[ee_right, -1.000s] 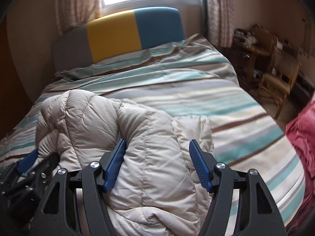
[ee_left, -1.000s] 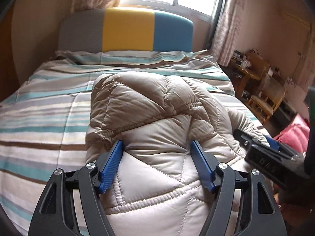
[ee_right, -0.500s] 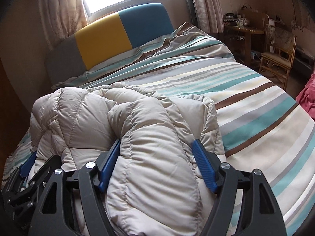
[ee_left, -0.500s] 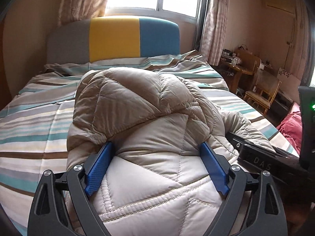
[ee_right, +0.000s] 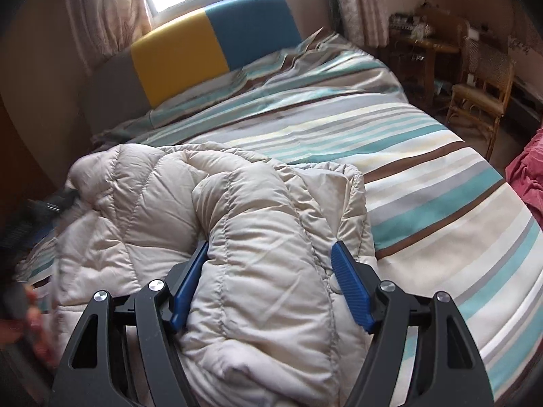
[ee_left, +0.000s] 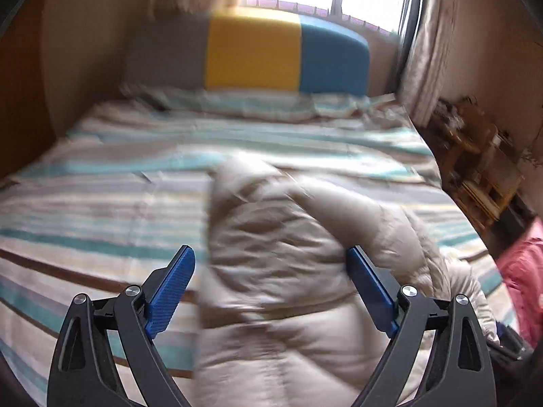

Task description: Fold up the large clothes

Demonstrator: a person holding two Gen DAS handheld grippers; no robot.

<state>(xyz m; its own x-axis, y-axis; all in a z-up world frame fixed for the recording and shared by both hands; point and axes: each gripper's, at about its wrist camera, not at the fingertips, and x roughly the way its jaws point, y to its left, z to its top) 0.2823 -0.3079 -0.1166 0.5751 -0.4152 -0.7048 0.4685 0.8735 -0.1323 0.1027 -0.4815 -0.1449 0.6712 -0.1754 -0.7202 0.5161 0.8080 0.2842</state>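
The puffer jacket (ee_left: 298,271) lay bunched on the striped bed (ee_left: 101,210). In the blurred left wrist view, the left gripper (ee_left: 268,288) had just been opening; its jaws stood wide, the left pad clear of the jacket, the right pad at its edge. In the right wrist view, the right gripper (ee_right: 271,281) straddled a padded fold of the jacket (ee_right: 258,237), its jaws having opened too; whether the pads pressed could not be told.
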